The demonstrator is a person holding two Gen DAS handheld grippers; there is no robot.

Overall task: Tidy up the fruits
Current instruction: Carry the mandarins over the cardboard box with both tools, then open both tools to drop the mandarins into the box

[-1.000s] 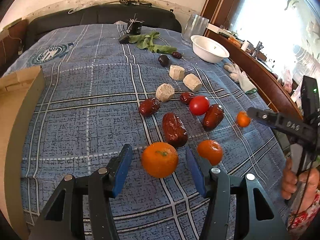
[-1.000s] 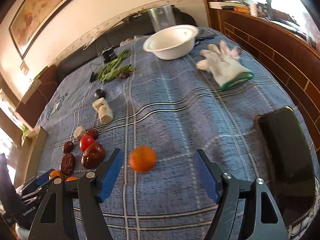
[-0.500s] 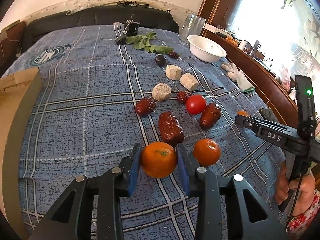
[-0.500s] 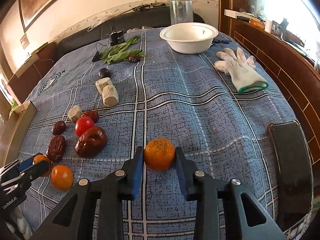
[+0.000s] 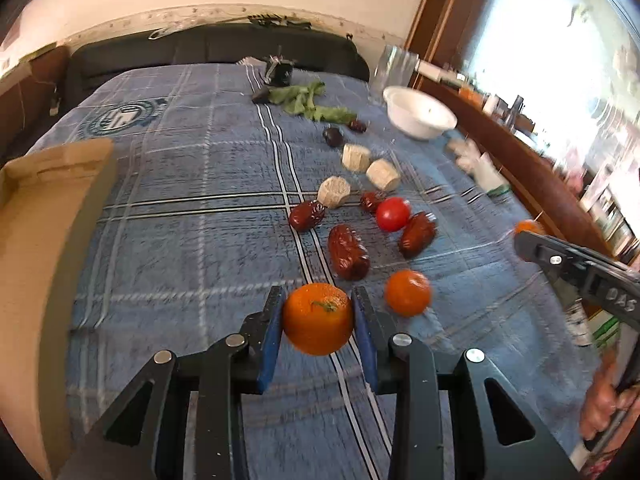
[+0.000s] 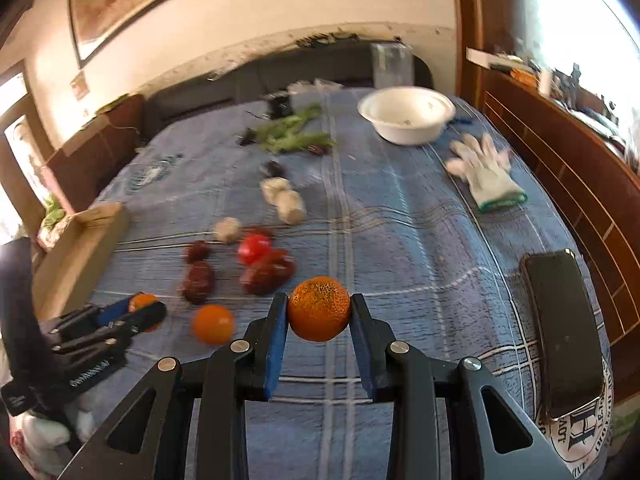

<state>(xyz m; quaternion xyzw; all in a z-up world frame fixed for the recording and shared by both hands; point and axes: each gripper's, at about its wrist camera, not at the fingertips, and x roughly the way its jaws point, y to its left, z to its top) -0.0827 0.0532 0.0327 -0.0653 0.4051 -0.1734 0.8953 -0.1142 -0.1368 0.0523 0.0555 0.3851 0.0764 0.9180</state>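
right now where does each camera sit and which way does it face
Left wrist: on the left gripper, facing down the blue plaid cloth; its fingers clamp a tangerine; a hand shows.
Right wrist: on the right gripper, facing the white bowl, clamping another tangerine.
Shared: red tomato, loose tangerine.

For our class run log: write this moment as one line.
left hand-held gripper: shut on orange | right hand-held gripper: shut on second orange | third orange: on blanket
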